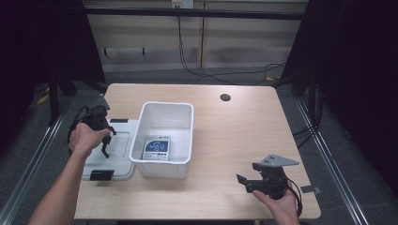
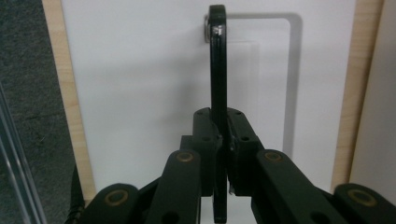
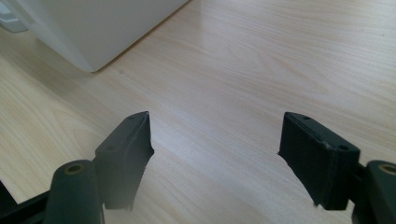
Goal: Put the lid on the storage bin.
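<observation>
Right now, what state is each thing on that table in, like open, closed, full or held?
White bin: open, lid off, upright, one printed packet lying flat on its bottom.
White lid: flat on the table, beside the bin.
Left gripper: shut, over the lid.
Right gripper: open, holding nothing, over bare table.

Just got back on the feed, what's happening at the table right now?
A person holds a gripper in each hand. The left gripper is shut and poised over the white lid lying beside the white bin, which holds a blue-and-white packet. The right gripper hovers open over bare table, holding nothing.
</observation>
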A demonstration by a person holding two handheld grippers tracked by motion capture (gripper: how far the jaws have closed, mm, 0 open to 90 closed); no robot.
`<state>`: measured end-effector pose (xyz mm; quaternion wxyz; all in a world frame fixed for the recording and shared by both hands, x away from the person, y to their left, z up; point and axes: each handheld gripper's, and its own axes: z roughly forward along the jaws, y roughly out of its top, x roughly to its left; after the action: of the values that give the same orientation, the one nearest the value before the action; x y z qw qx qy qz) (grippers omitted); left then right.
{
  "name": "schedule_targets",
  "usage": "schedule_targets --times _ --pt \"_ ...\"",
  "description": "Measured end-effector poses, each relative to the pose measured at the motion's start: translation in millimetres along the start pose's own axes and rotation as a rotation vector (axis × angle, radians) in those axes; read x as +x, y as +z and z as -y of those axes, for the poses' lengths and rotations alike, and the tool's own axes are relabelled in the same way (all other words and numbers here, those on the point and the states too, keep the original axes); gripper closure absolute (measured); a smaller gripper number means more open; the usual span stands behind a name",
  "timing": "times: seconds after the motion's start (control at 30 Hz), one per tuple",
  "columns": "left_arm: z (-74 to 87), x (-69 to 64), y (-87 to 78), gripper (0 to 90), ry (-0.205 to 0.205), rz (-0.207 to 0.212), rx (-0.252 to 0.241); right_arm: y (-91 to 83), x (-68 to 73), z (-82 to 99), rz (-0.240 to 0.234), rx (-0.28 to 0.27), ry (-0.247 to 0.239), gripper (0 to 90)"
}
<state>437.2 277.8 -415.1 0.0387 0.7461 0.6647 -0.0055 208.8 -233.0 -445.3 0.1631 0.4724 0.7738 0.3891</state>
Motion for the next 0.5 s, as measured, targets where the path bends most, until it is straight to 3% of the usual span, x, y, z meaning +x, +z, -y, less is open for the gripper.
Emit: schedule_targets --times 0.23,0.5 --pt "0.9 1.8 -3.4 84.8 0.006 0.005 0.016 0.7 0.1 -0.3 -0.004 0.010 -0.003 24.6" --pt "6.3 2.5 -18.2 84.8 -0.023 0.017 -0.027 1.6 0.3 -0.6 -0.004 0.020 -0.005 24.7"
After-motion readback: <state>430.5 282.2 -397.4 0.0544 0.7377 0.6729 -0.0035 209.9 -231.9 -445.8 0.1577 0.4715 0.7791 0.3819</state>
